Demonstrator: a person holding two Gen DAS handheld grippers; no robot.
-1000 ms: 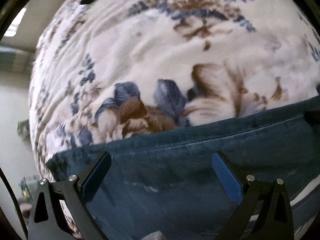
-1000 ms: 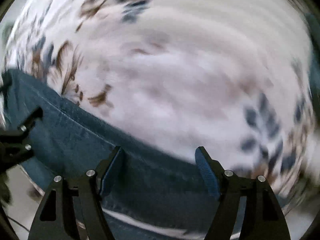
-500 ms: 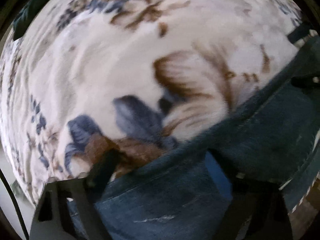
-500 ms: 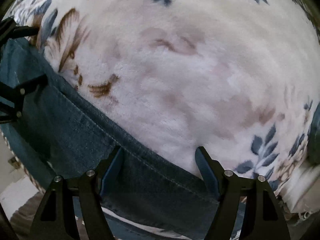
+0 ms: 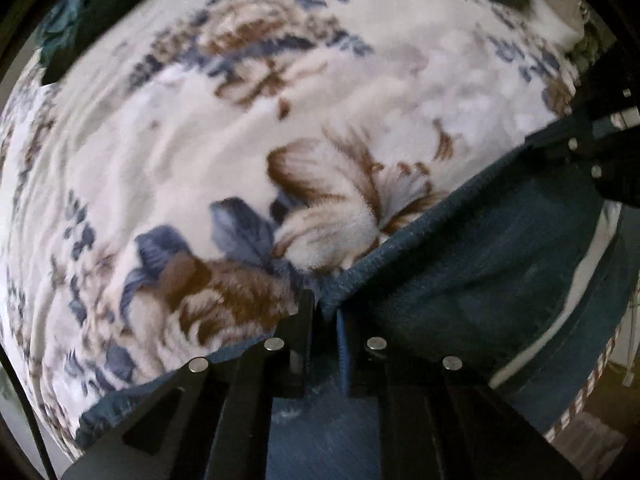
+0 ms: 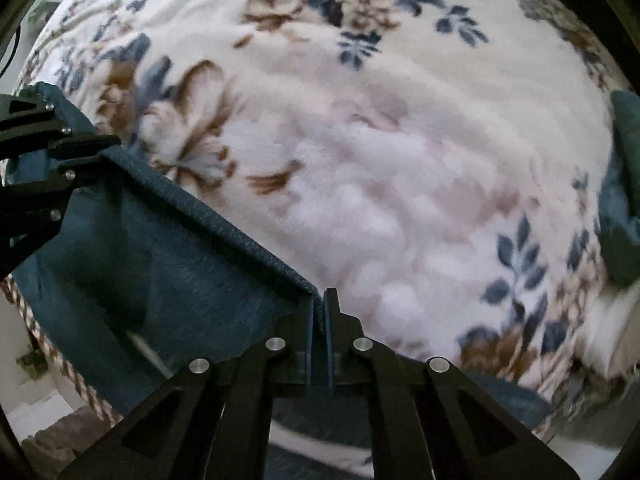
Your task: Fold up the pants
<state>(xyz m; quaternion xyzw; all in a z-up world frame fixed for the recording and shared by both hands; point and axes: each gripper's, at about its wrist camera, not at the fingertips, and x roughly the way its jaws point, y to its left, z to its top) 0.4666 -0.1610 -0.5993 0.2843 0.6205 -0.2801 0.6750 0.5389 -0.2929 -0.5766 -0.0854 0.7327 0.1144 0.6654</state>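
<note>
Dark blue denim pants [image 5: 480, 264] lie at the near edge of a bed with a floral fleece blanket [image 5: 248, 128]. My left gripper [image 5: 323, 312] is shut on the pants' top edge. My right gripper [image 6: 319, 308] is shut on the same edge further along, and the denim [image 6: 168, 264] stretches taut from it to the left gripper [image 6: 100, 146], seen at the left. In the left wrist view the right gripper [image 5: 560, 136] shows at the right edge, clamped on the hem.
The blanket [image 6: 392, 168] covers the bed ahead of both grippers. Dark teal fabric lies at the far left corner [image 5: 68, 28] and at the right side [image 6: 624, 200]. A checked edge [image 6: 60, 360] hangs below the pants near the floor.
Both grippers have closed from open onto the pants' upper edge. The edge is now lifted and pulled taut between them.
</note>
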